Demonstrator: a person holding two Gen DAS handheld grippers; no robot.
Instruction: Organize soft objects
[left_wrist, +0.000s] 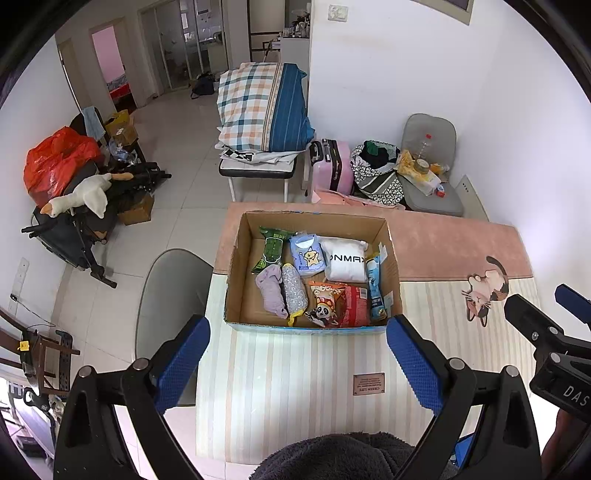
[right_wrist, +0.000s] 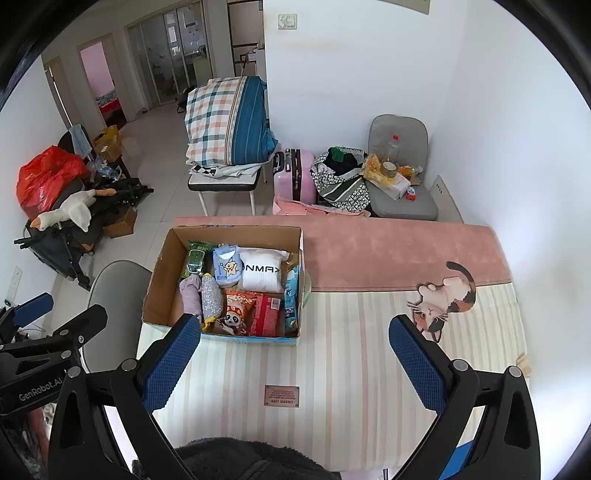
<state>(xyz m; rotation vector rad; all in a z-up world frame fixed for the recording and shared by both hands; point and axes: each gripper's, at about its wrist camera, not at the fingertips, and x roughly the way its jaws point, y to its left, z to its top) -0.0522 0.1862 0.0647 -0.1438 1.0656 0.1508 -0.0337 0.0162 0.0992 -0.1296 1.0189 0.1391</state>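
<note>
An open cardboard box stands on the table with the striped and pink cloth. It holds several soft items: a white pack marked ONMAX, a lilac cloth, a silver scrubber, a blue star pack, a green pack and red snack bags. My left gripper is open and empty, high above the box's near edge. My right gripper is open and empty, above the table right of the box.
A grey chair stands left of the table. Behind the table are a pink suitcase, a bag of clothes and a grey chair with clutter. A cat picture is on the cloth. Dark fleece lies at the near edge.
</note>
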